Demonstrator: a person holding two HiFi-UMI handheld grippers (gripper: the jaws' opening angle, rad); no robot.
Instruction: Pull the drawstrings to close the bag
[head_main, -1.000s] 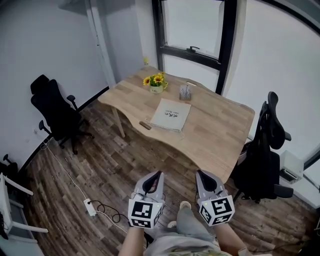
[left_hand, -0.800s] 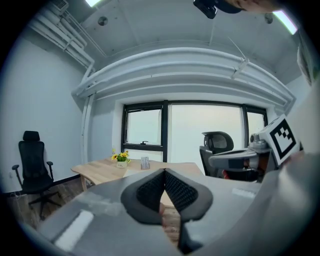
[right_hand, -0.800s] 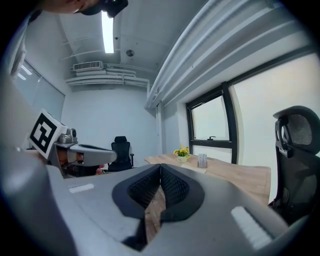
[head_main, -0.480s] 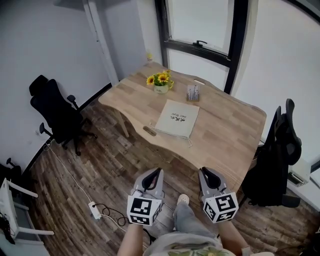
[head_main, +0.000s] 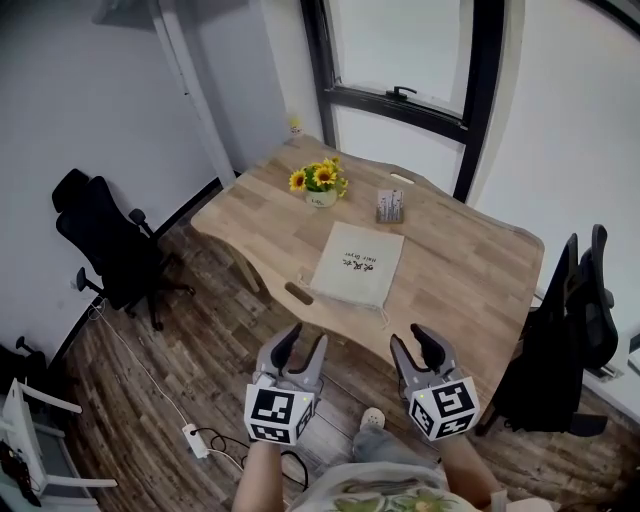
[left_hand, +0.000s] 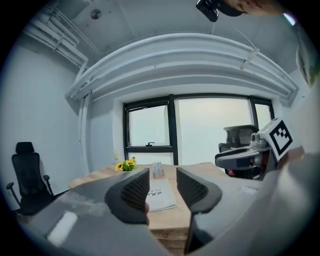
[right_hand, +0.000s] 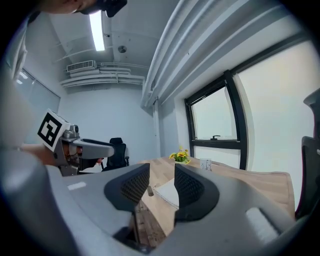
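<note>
Standing short of the near edge of the bench (head_main: 470, 270), the person holds both tools out over the wooden floor (head_main: 180, 360), well apart from anything to grab. The left gripper (head_main: 303, 338) has its jaws spread wide and the right gripper (head_main: 415, 340) a little less so. Both have just been opening, and nothing sits between either pair, only a distant view of the bench top. The bag (head_main: 357, 263) lies flat on the bench, close to the near edge, with a pot of sunflowers (head_main: 320, 185) and a small card stand (head_main: 390, 207) beyond it towards the window, and a small dark object (head_main: 298, 293) just beside its near left corner. It looks like pale, thin cloth with some print I cannot read: light, limp, and likely to slide or bunch on the smooth wood when tugged. A thin cord that I take for a drawstring (head_main: 384, 314) trails from the near right corner towards the bench edge, so I would guess the mouth is on that near side, though the opening itself is too small to make out. The cords are the place to take hold, one in each gripper, pinched close to the cloth and drawn apart, since a one-sided pull would probably drag the whole bag along.
</note>
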